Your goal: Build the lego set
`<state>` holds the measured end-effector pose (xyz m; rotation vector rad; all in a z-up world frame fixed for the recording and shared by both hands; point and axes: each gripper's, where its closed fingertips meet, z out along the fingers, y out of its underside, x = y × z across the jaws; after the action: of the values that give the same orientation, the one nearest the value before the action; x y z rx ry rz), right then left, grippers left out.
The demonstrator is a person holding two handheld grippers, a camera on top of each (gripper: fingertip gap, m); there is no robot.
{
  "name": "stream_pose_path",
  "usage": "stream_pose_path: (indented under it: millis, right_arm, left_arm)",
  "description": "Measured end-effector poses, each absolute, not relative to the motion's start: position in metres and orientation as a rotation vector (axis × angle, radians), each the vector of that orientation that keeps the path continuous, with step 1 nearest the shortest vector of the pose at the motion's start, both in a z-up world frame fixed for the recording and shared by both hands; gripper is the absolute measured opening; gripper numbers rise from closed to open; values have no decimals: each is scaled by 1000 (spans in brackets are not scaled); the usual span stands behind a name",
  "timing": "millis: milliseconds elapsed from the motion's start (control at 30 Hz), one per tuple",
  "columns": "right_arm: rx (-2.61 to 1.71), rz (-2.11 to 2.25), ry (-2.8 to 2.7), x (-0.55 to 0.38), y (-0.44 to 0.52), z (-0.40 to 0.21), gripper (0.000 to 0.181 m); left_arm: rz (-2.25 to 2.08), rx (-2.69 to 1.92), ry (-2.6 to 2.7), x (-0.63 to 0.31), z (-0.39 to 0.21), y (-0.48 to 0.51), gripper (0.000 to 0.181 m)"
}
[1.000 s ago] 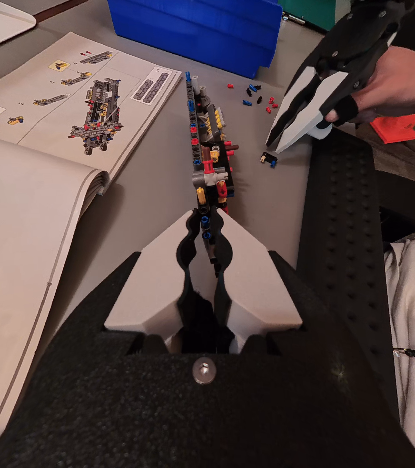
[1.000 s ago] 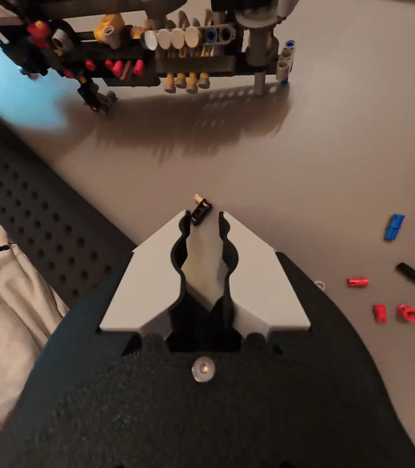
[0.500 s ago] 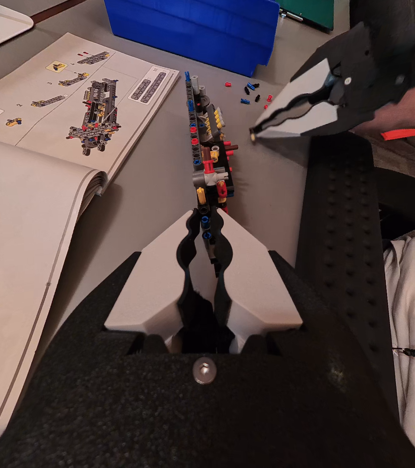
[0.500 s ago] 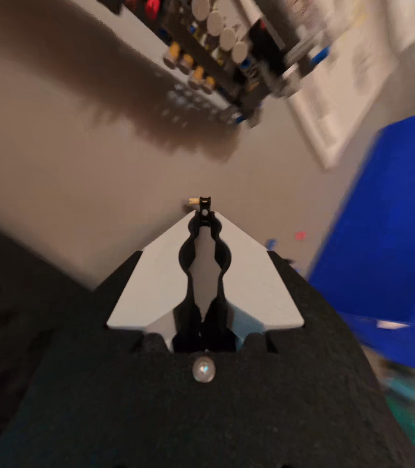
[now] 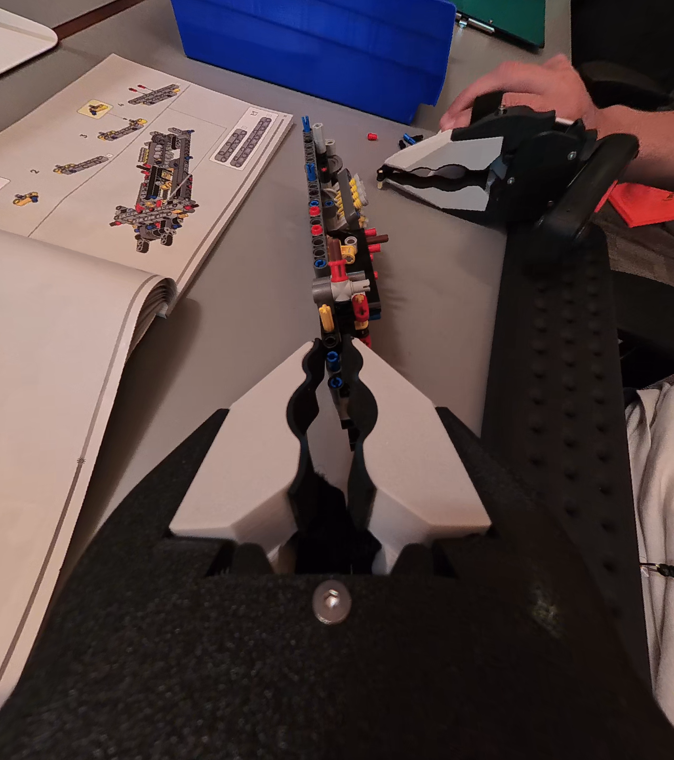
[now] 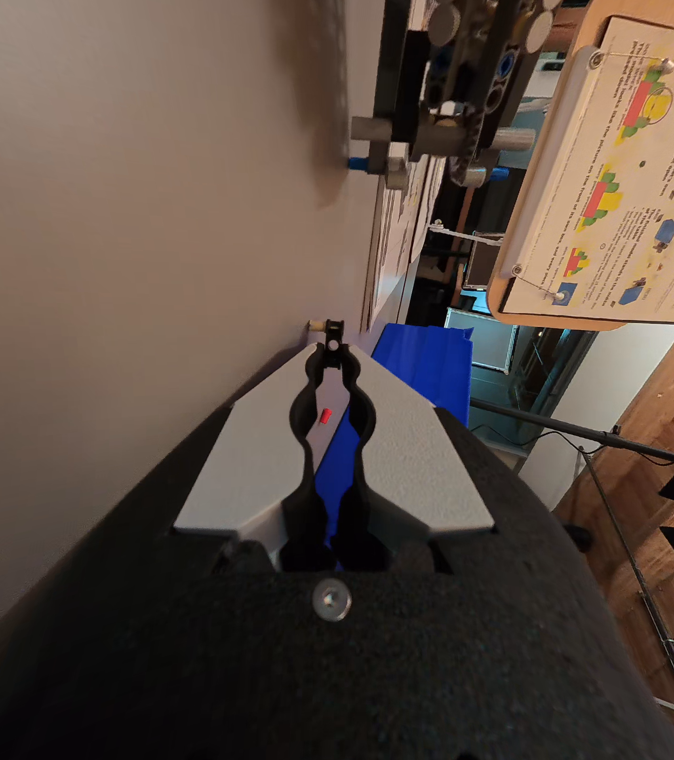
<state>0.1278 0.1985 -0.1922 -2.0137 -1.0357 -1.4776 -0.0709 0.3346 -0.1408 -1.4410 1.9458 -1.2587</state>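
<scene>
**Small connector lined up for the long model**

While the left gripper [image 5: 337, 345] is clamping the near end of the long, partly built black-and-grey beam model [image 5: 329, 230], it is holding that model on edge on the grey table [image 5: 245, 288], probably so its side holes are facing the incoming part. Further out, the right gripper [image 6: 332, 349] is lying on its side and pinching a small black connector with a tan pin [image 6: 329, 331] at its tips, seemingly to aim the pin at the model. Beyond, the open paper instruction booklet [image 5: 129, 164] is showing step diagrams and numbers, too small to read; a blue plastic bin [image 5: 327, 49] is sitting behind it.
</scene>
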Motion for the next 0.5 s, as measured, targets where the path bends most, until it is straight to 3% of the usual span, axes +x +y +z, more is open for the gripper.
stream_pose_path:
  millis: [500]
  right_arm:
    - [-2048, -1448, -946, 129, 193, -191, 9]
  left_arm:
    - [-1267, -1444, 1944, -71, -141, 334, 6]
